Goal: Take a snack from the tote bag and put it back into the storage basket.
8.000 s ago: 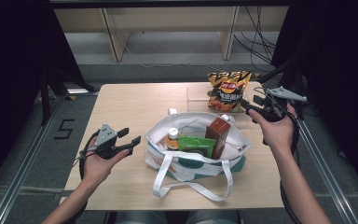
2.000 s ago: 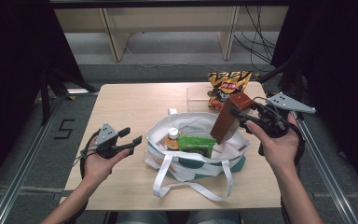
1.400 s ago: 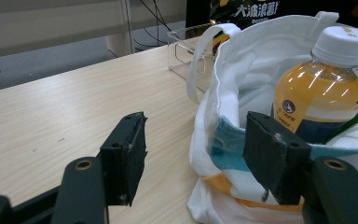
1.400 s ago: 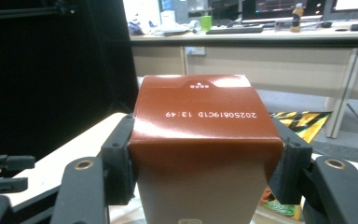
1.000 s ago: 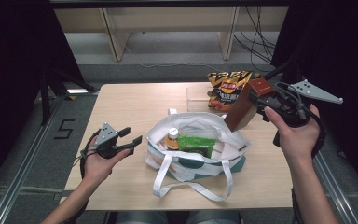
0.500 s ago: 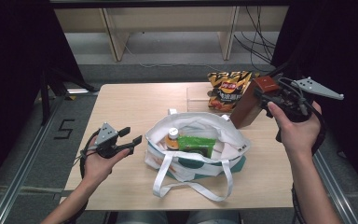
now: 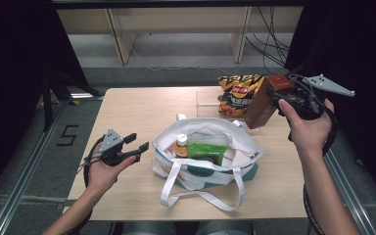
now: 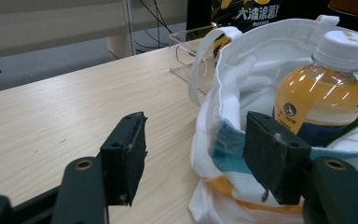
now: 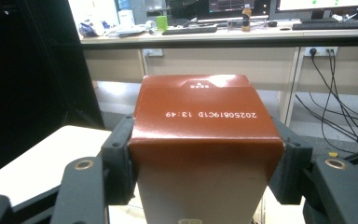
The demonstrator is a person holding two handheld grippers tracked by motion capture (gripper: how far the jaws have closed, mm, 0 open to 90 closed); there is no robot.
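My right gripper (image 7: 273,96) is shut on a brown carton (image 7: 263,102), held tilted over the table's back right; the carton (image 9: 204,140) sits clamped between both pads (image 9: 120,158). A white tote bag (image 7: 203,156) lies open at mid-table, holding an orange drink bottle (image 7: 179,145) and a green packet (image 7: 205,151). My left gripper (image 7: 138,143) stands open just left of the bag, with nothing between its fingers (image 8: 126,154). The bottle (image 8: 320,93) and the bag's rim (image 8: 223,84) lie close ahead of it.
A yellow-and-black chip bag (image 7: 238,93) stands at the back right beside a clear plastic tray (image 7: 208,100). The bag's handles (image 7: 200,193) trail toward the front edge. Bare tabletop (image 7: 132,110) spreads at the back left. Desks and cables lie beyond the table.
The right gripper lifted the brown carton out of the bag and carried it back and to the right, beside the chip bag. The left gripper stayed put.
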